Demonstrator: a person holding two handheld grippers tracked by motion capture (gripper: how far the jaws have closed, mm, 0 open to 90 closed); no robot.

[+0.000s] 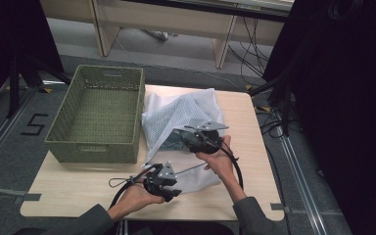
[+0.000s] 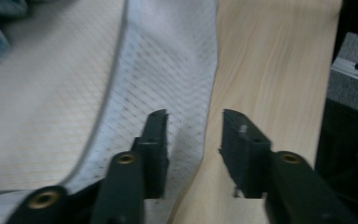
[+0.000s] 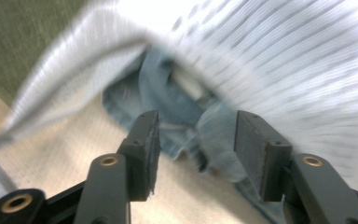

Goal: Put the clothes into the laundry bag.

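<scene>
White mesh laundry bag [image 1: 181, 117] flat on pale wooden table [image 1: 254, 147], beside green woven basket [image 1: 98, 112]; blue denim garment [image 3: 177, 116] inside mouth. Left gripper [image 2: 193, 135] released, straddling bag edge. Right gripper [image 3: 196, 140] released, aimed at denim. Reach deep, pinch denim alone, not mesh; left re-clamp rim before pulling.

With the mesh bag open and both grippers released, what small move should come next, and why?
Probably ease the right gripper forward and close on the blue garment inside the white mesh bag. Its jaws stand open facing that cloth, with nothing gripped, and the green basket beside the bag looks empty.
</scene>
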